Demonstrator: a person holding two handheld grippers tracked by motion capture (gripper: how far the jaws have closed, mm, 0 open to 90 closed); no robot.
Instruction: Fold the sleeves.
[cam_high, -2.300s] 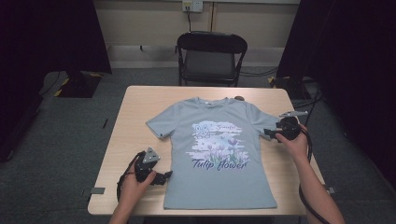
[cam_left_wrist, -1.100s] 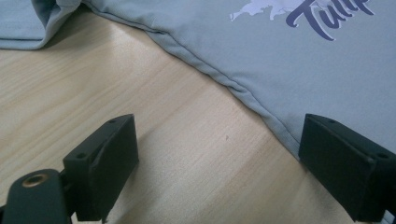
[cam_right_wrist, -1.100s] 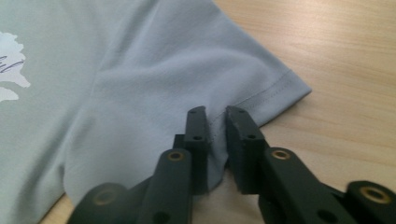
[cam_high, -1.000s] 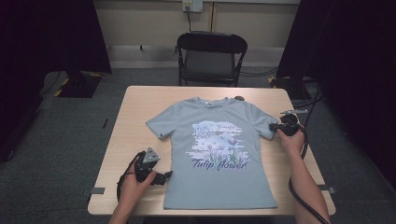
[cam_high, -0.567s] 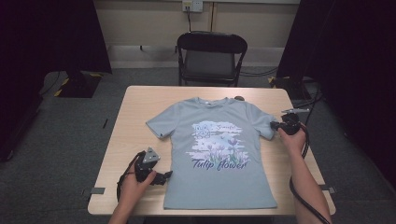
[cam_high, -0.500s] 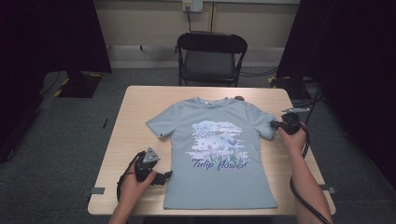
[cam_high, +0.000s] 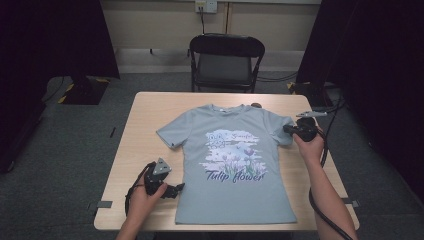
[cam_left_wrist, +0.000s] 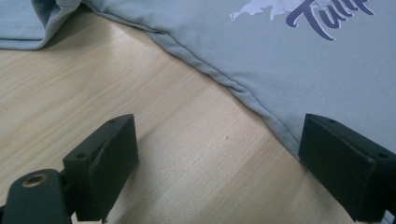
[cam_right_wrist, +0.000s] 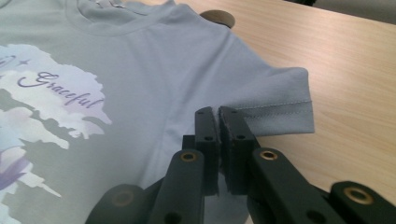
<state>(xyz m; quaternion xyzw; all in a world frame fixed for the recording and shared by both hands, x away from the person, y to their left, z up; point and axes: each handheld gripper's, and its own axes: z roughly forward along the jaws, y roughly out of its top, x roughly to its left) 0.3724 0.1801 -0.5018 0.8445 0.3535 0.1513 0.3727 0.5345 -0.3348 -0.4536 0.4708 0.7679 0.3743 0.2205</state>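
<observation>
A grey-blue T-shirt (cam_high: 235, 165) with a flower print and the words "Tulip flower" lies flat on the wooden table (cam_high: 145, 120), collar at the far side. My right gripper (cam_high: 286, 129) is at the shirt's right sleeve (cam_right_wrist: 275, 93). In the right gripper view it (cam_right_wrist: 218, 116) is shut on the sleeve's hem, which is raised slightly off the wood. My left gripper (cam_high: 175, 190) rests near the table's front left, beside the shirt's side seam (cam_left_wrist: 243, 93). In the left gripper view it (cam_left_wrist: 219, 172) is open, with bare wood between the jaws and one jaw at the fabric's edge.
A black folding chair (cam_high: 226, 60) stands behind the table's far edge. A small dark round object (cam_high: 256, 105) lies on the table just beyond the collar. Cables trail from both grippers, and dark curtains hang at both sides.
My right gripper has moved left onto the sleeve, taken hold of its hem and risen a little with it. The left gripper has stayed where it was.
</observation>
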